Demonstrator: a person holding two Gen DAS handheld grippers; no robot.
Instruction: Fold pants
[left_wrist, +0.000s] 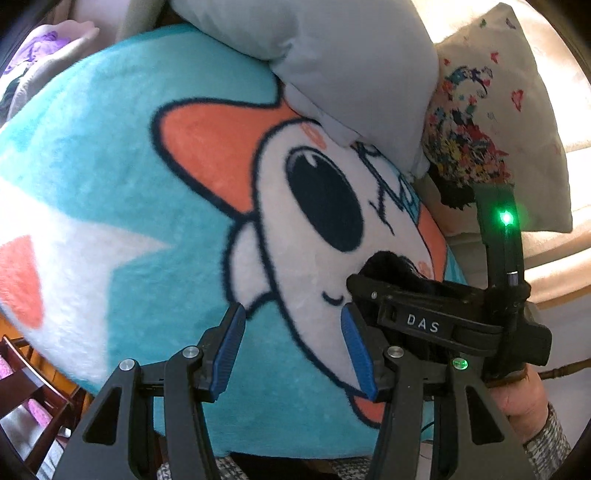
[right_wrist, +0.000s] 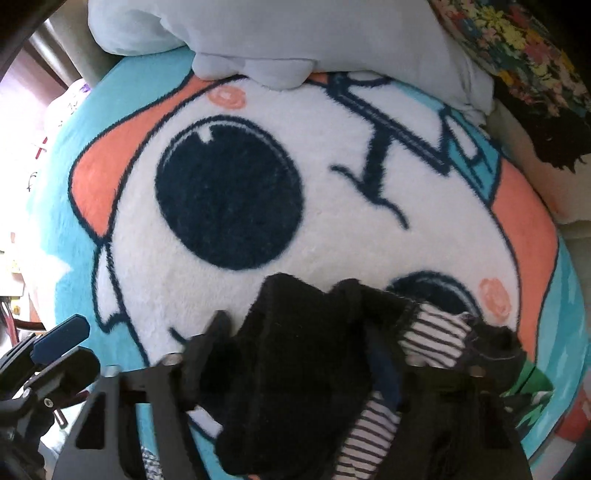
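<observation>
The black pants (right_wrist: 295, 369), bunched up with a striped lining showing, fill the gap between the fingers of my right gripper (right_wrist: 325, 350), which is shut on them and points down at the blanket. Cloth hides most of both fingers. In the left wrist view a lump of the black pants (left_wrist: 391, 264) shows behind the right gripper's body (left_wrist: 424, 321), which a hand (left_wrist: 521, 402) holds. My left gripper (left_wrist: 291, 314) hovers over the blanket just left of it, blue pads apart with nothing between them. One of its blue pads (right_wrist: 61, 338) shows at the lower left of the right wrist view.
A fluffy teal, white and orange cartoon blanket (left_wrist: 147, 184) covers the surface below. A pale grey cushion (left_wrist: 351, 74) lies on its far edge, with a cream cushion with a colourful print (left_wrist: 480, 129) to the right. Dark wooden furniture (left_wrist: 37, 387) stands at the lower left.
</observation>
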